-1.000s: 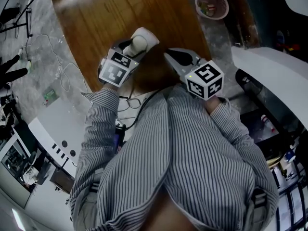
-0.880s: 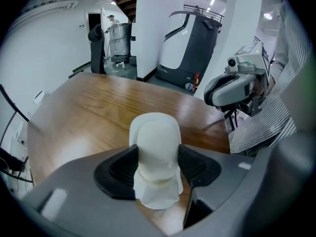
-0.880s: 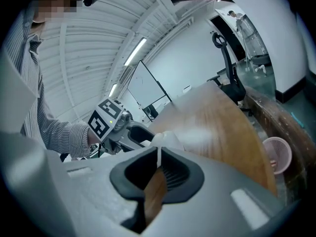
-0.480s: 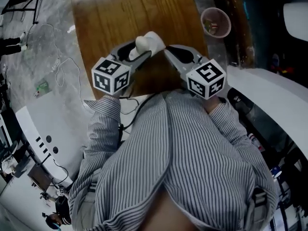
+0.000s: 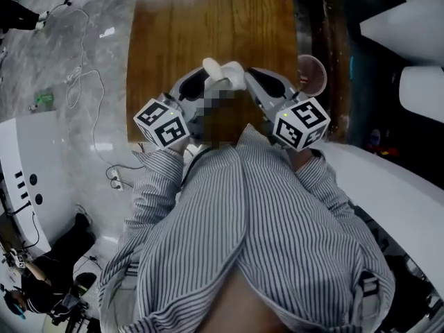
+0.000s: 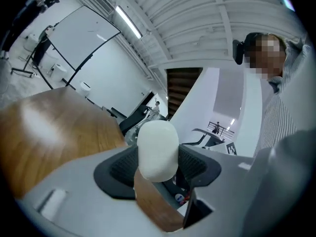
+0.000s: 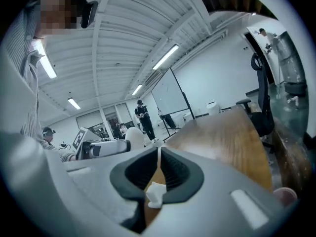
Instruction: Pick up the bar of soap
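The bar of soap [image 6: 157,151] is a white rounded block standing upright between the dark pads of my left gripper [image 6: 158,168], which is shut on it. In the head view the left gripper [image 5: 208,80] holds the soap [image 5: 215,69] up over the wooden table [image 5: 208,19], close in front of the person's chest. My right gripper [image 5: 252,77] points in from the right, its tips almost meeting the soap. In the right gripper view its jaws [image 7: 157,174] are shut to a thin slit, with a small white crumb [image 7: 155,194] low between them. The soap [image 7: 133,134] shows beyond.
A pink cup [image 5: 311,75] stands by the table's right edge, also in the right gripper view [image 7: 284,195]. Cables [image 5: 80,82] lie on the marble floor at left, beside a white cabinet [image 5: 28,172]. A person [image 7: 143,116] stands by a whiteboard far off.
Both grippers have swung toward each other, so the soap in the left gripper now sits next to the right gripper's tips. The head view has shifted; the table and cup appear further right.
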{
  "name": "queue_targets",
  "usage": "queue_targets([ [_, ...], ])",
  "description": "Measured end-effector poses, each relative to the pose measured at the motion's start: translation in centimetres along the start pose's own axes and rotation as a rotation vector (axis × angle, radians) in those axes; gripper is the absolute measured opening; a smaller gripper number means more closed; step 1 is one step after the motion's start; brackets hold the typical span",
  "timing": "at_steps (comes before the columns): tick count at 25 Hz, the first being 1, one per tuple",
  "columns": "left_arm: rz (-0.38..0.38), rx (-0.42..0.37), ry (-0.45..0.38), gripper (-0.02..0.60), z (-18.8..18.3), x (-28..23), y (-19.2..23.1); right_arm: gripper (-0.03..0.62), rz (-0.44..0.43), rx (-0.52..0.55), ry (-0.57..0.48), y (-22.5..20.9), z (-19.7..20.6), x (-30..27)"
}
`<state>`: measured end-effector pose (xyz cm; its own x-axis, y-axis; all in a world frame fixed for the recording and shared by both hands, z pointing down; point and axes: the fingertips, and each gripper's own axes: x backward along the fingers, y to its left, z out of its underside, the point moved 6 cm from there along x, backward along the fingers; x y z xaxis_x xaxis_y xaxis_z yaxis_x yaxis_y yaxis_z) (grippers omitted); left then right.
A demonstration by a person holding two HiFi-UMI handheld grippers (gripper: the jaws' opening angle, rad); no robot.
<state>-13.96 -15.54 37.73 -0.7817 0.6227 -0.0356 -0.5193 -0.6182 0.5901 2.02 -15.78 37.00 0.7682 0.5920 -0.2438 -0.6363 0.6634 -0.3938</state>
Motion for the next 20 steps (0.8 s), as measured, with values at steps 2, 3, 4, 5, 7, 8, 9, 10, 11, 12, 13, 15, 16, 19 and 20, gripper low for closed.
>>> queue_targets([
  [2, 0.004, 0.02, -0.053, 0.262, -0.4, 0.9, -0.2, 0.009, -0.017, -0.013, -0.007, 0.8, -0.4, -0.7],
  [3, 0.002, 0.025, -0.072, 0.262, -0.5, 1.1, -0.3, 0.005, -0.028, -0.012, -0.006, 0.8, -0.3, -1.0],
  [4, -0.001, 0.03, -0.084, 0.262, -0.3, 1.2, -0.4, 0.005, -0.036, -0.008, -0.004, 0.8, -0.2, -1.2],
  [5, -0.002, 0.037, -0.091, 0.262, -0.1, 1.3, -0.5, 0.005, -0.043, -0.004, -0.001, 0.7, 0.0, -1.3],
  [7, -0.007, 0.044, -0.099, 0.262, 0.1, 1.6, -0.5, 0.003, -0.053, 0.0, 0.002, 0.7, 0.2, -1.6],
  [8, -0.012, 0.043, -0.101, 0.262, 0.1, 1.7, -0.5, 0.003, -0.057, 0.001, 0.004, 0.9, 0.2, -1.7],
  [9, -0.016, 0.038, -0.104, 0.262, 0.0, 1.9, -0.5, 0.003, -0.06, 0.002, 0.007, 1.0, 0.1, -1.8],
  [10, -0.019, 0.032, -0.107, 0.262, -0.1, 2.0, -0.5, 0.003, -0.061, 0.004, 0.01, 1.1, 0.1, -1.9],
  [11, -0.02, 0.028, -0.111, 0.262, -0.2, 2.0, -0.5, 0.002, -0.061, 0.006, 0.013, 1.2, 0.1, -1.9],
  [12, -0.021, 0.026, -0.113, 0.262, -0.2, 2.1, -0.5, 0.002, -0.059, 0.009, 0.015, 1.2, 0.2, -1.9],
  [13, -0.023, 0.03, -0.113, 0.262, -0.1, 2.0, -0.5, 0.002, -0.055, 0.012, 0.017, 1.2, 0.3, -1.8],
  [15, -0.023, 0.041, -0.111, 0.262, 0.2, 1.9, -0.7, 0.002, -0.05, 0.02, 0.021, 1.1, 0.5, -1.5],
  [16, -0.021, 0.043, -0.111, 0.262, 0.4, 1.8, -0.8, 0.002, -0.05, 0.025, 0.023, 1.0, 0.6, -1.3],
  [19, -0.014, 0.041, -0.106, 0.262, 0.7, 1.4, -0.8, 0.002, -0.047, 0.031, 0.025, 0.9, 0.7, -1.1],
  [20, -0.012, 0.041, -0.102, 0.262, 0.6, 1.3, -0.9, 0.002, -0.045, 0.031, 0.025, 0.9, 0.6, -1.1],
])
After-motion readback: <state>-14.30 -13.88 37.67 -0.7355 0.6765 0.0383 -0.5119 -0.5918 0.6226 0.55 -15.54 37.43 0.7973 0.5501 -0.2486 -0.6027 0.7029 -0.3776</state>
